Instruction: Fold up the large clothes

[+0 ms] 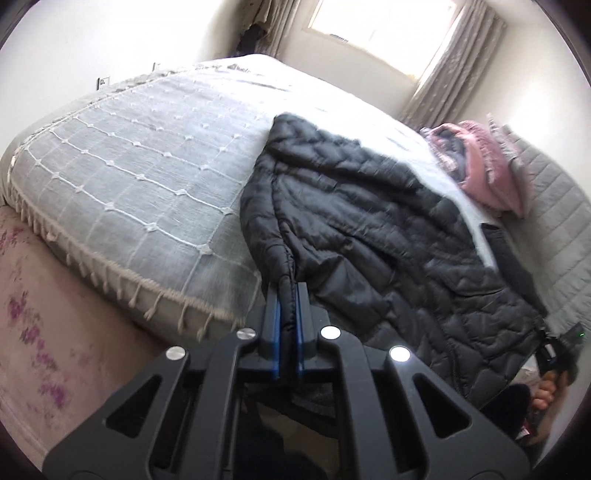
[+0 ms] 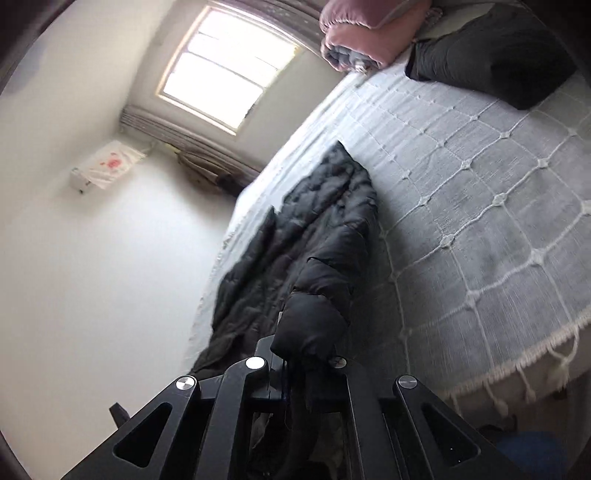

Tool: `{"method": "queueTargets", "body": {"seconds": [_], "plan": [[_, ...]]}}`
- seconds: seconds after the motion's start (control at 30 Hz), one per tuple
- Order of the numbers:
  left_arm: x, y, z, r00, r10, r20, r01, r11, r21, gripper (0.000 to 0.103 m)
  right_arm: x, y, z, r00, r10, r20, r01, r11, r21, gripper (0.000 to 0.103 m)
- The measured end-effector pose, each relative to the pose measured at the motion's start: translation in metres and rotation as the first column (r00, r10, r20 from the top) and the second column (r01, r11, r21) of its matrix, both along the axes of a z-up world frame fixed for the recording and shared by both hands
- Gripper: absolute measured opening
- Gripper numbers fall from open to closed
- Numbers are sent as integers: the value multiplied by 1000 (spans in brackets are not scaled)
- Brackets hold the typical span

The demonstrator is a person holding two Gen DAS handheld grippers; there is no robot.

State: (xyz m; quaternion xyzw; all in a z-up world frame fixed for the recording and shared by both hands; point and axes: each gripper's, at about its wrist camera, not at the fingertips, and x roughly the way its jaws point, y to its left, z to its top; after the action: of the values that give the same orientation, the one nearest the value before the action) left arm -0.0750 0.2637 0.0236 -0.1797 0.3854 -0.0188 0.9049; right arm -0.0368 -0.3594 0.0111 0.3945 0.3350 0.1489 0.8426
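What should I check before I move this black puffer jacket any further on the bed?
1. Left gripper shut on the jacket edge: ok.
2. Right gripper grip: fabric hides the jaws, cannot tell.
3. Jacket lying flat: not ok, it is rumpled.
4. Jacket fully on the bedspread: not ok, its near end hangs over the edge.
5. Pink bundle apart from the jacket: ok.

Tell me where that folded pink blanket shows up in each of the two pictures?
Left wrist view: the folded pink blanket lies at the right edge, on the far side of the bed.
Right wrist view: it sits at the top edge, right of centre.
Shared landmark: the bright window.
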Motion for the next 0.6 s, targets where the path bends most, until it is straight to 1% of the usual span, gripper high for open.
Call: {"method": "queueTargets", "body": {"seconds": [0.07,0.17,0.27,0.33,0.37,0.43,0.5,0.53,0.57,0.6], "plan": [[-19,1,14,999,-18,29,19,1000,-13,8,-23,-4,12,999,12,52,-14,999,48,5],[-45,4,43,995,-41,94,45,998,-44,8,-55,-1,48,986,26,165,-34,998,44,5],[-46,6,67,987,-42,157,54,996,-72,8,-57,-2,77,971,15,239,-23,999,34,5],[-30,7,79,982,-29,187,48,994,-99,8,-42,-4,91,960,-3,280,-11,999,48,5],[-17,7,84,981,-19,194,42,992,-116,8,-29,-5,96,956,-17,293,-3,998,68,5],[9,9,92,981,5,195,23,989,-145,8,4,-8,102,955,-48,292,11,992,129,5],[58,9,100,984,18,176,14,984,-179,8,51,-10,100,963,-75,259,12,971,239,6],[75,11,98,987,21,156,11,979,-201,9,72,-8,97,967,-88,240,25,966,257,6],[106,15,94,994,30,109,0,964,-265,10,102,-6,94,971,-122,204,67,965,255,9],[126,14,92,997,27,78,-3,956,-293,11,121,-8,89,975,-151,165,105,961,256,10]]}}
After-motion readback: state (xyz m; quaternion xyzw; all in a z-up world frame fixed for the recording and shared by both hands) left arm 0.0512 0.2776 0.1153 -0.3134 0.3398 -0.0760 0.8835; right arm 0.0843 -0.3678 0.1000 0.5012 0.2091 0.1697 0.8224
